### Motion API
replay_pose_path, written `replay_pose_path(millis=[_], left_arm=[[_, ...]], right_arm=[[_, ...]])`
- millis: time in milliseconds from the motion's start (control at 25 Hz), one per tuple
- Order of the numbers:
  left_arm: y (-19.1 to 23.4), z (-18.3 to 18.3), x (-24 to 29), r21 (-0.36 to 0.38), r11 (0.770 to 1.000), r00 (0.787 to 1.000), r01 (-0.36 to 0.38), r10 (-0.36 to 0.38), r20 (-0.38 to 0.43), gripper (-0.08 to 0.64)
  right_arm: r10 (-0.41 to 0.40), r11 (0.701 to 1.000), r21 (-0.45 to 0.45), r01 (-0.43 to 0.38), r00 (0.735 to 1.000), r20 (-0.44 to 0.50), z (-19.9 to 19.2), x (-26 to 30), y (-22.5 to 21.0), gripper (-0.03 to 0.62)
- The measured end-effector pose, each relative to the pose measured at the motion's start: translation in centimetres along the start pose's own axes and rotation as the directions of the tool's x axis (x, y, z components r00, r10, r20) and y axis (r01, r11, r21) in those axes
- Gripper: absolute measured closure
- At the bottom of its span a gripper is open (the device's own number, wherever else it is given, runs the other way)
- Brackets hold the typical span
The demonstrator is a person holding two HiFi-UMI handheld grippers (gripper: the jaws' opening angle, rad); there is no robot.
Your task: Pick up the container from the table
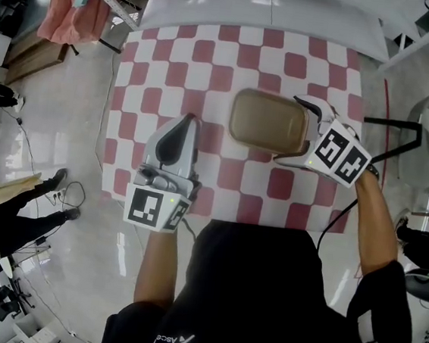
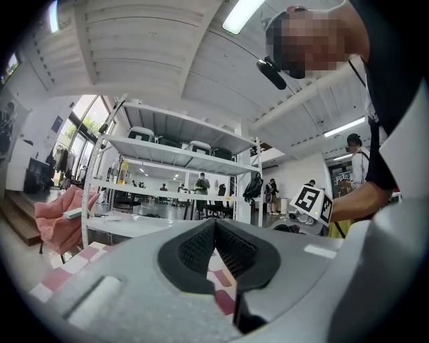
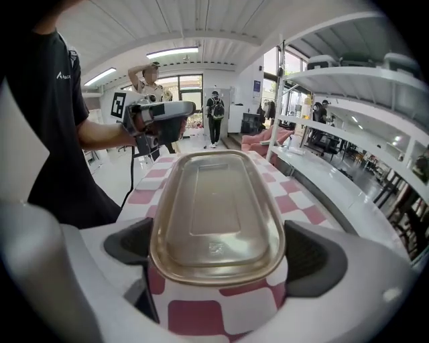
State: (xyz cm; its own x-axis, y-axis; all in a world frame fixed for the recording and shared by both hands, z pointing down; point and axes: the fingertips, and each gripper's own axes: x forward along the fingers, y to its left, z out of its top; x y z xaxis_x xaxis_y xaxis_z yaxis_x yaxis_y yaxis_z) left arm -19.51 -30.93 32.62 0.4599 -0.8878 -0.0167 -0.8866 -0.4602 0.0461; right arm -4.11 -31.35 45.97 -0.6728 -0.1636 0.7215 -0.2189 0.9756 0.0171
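A person in a black T-shirt (image 1: 262, 301) stands at the near edge of a red-and-white checked table (image 1: 212, 52), a handheld gripper in each hand. The tan, translucent lidded container (image 1: 269, 122) sits right of centre in the head view, its long side running left to right. The right gripper (image 1: 301, 132) reaches in from the frame's right, and its jaws are spread wide around the container's right-hand end. In the right gripper view, the dark ribbed pads (image 3: 315, 258) meet the container's (image 3: 218, 214) rim on both sides, so the claw is clamped across its width. Checked cloth shows just below the container's near rim, and whether the container has left the table cannot be told.

The left gripper (image 1: 188, 120) is at the centre-left of the head view, over the table and apart from the container. Its jaws are pressed together. The left gripper view shows the two black pads (image 2: 231, 249) meeting in a point against a white shelving rack (image 2: 181, 151). A pink cloth (image 1: 72, 3) hangs in the upper left corner of the head view, beyond the table.
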Motion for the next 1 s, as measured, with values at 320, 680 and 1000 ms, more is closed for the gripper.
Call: replay_pose_path(millis=[320,680,1000], left_arm=[[-1.2,1.2,-0.3,0.006,1.0,1.0,0.012,-0.012,0.026,0.549],[-1.6,1.9,-1.0,0.012,1.0,0.999,0.003,-0.003,0.038,0.551],[-1.8,1.6,-1.5,0.012,1.0,0.999,0.0,0.0,0.04,0.549]], right_arm=[[-0.039,0.999,-0.034,0.04,0.999,0.018,1.0,-2.6,1.0,-0.002],[-0.052,0.996,-0.068,0.054,0.998,0.031,1.9,-3.8,1.6,-0.002],[-0.054,0.996,-0.076,0.056,0.998,0.027,1.7,-4.0,2.1,-0.002]])
